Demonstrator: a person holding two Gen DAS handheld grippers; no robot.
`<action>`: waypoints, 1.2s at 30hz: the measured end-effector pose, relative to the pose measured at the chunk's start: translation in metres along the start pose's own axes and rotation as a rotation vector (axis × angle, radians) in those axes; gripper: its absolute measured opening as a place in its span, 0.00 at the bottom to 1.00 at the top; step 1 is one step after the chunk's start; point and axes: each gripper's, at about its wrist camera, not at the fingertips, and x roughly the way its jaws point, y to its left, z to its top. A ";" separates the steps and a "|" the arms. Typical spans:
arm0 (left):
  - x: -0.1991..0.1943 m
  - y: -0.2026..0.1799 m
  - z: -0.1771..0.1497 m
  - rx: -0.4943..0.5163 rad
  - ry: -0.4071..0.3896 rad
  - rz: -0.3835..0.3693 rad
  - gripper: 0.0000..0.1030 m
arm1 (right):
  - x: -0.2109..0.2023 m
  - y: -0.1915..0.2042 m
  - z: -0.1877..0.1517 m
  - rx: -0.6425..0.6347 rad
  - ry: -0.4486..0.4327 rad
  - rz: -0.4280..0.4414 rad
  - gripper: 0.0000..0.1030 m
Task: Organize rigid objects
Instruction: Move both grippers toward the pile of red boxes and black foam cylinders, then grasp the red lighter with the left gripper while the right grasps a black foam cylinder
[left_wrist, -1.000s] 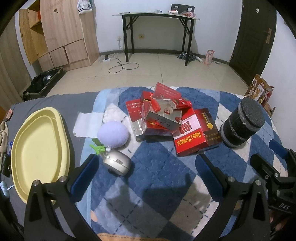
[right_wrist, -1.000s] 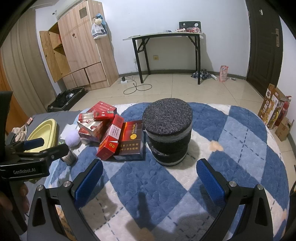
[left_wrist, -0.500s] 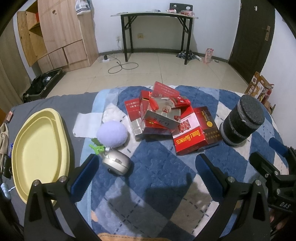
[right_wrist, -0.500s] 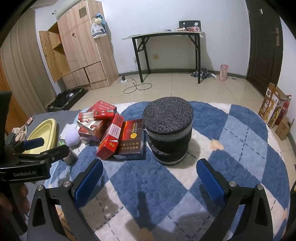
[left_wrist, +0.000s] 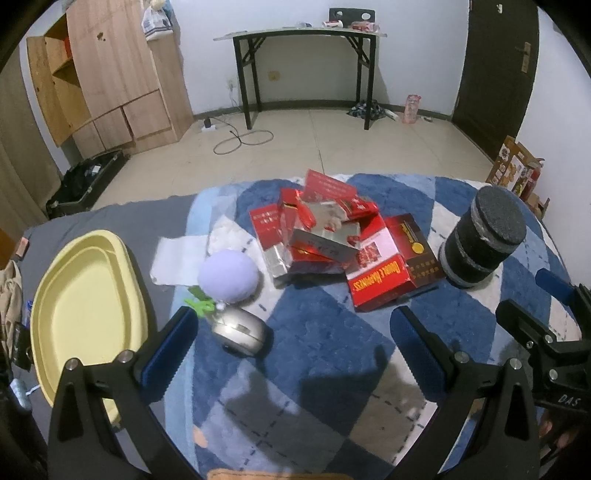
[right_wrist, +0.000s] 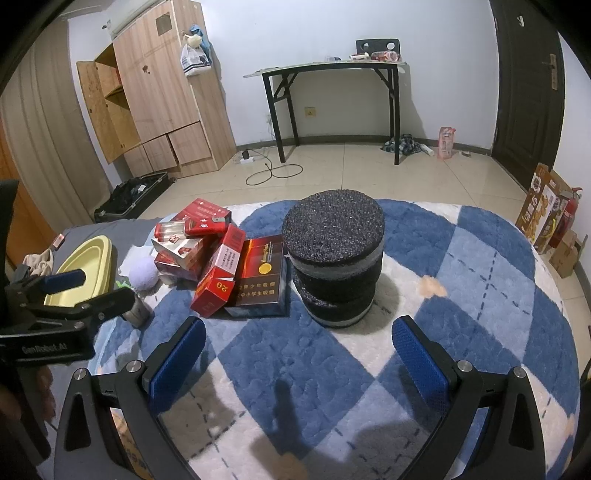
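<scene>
Awaiting sorting: cigarette cartons (left_wrist: 332, 236), heaped left of the black foam cylinder (right_wrist: 334, 258). Judged light, stiff, glossy-slick; grip across narrow sides. Left hand-held gripper (left_wrist: 291, 345) and right hand-held gripper (right_wrist: 299, 354) both spread apart, empty.

- Walls (right_wrist: 332, 29): plain white.
- Floor (left_wrist: 332, 147): beige tiles; a black cable (left_wrist: 240, 138) lies on it.
- Black folding table (right_wrist: 332, 68): against the far wall.
- Wooden cabinet (right_wrist: 162, 92): left corner, one door open.
- Dark door (right_wrist: 528, 85): right side.
</scene>
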 end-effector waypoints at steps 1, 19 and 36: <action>-0.001 0.003 0.001 -0.003 0.002 -0.005 1.00 | 0.000 0.000 0.000 0.000 0.000 -0.001 0.99; -0.045 0.067 0.003 0.101 -0.005 -0.014 1.00 | -0.008 -0.015 -0.003 0.109 0.023 0.034 1.00; -0.007 0.006 0.040 0.158 0.078 -0.264 0.92 | 0.001 -0.025 0.009 0.113 0.018 0.011 1.00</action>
